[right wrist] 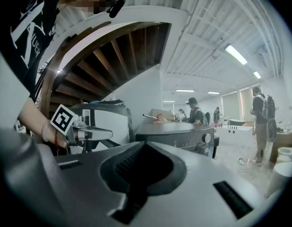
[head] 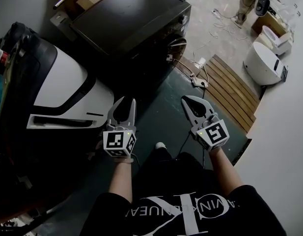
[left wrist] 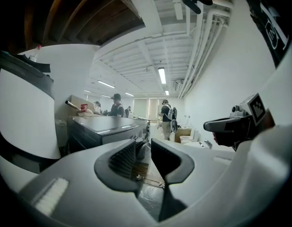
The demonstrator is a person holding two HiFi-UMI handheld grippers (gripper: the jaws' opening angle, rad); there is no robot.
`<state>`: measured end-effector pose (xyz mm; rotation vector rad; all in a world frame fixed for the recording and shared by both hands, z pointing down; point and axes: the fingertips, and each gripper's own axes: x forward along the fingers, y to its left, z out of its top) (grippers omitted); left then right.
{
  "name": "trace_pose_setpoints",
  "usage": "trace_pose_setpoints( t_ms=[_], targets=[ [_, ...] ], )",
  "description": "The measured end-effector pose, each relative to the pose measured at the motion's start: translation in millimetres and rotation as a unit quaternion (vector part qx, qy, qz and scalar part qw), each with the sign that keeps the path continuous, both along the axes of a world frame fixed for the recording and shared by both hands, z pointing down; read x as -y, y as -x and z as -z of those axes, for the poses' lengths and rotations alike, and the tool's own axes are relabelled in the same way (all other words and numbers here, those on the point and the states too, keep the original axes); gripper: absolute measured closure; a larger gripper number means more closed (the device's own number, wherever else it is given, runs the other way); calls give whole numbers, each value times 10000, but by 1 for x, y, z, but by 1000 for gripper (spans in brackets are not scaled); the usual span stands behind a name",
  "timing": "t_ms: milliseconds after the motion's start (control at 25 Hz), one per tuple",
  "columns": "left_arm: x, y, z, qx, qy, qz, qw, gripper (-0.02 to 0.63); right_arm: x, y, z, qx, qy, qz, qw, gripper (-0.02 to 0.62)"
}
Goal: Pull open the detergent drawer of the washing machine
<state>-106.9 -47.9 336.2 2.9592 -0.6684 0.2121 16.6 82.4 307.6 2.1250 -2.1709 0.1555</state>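
The dark washing machine stands ahead at the top of the head view, its control front facing right. It also shows in the left gripper view and the right gripper view, where a round knob sits on its panel. I cannot make out the detergent drawer. My left gripper is held in the air short of the machine, open and empty. My right gripper hovers beside it, jaws together with nothing in them. Both are well apart from the machine.
A big white-and-black machine stands close on the left. A wooden slat board, a power strip with cables and white round appliances lie on the right floor. People stand beyond the washer.
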Motion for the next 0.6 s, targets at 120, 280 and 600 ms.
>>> trace_pose_setpoints(
  t_ms=[120, 280, 600],
  targets=[
    [3, 0, -1, 20, 47, 46, 10000, 502, 9, -1, -2, 19, 51, 119, 9999, 583],
    [5, -2, -5, 38, 122, 82, 9999, 502, 19, -3, -4, -62, 87, 301, 9995, 583],
    [15, -7, -13, 22, 235, 476, 9986, 502, 48, -11, -8, -98, 133, 832, 9964, 583]
  ],
)
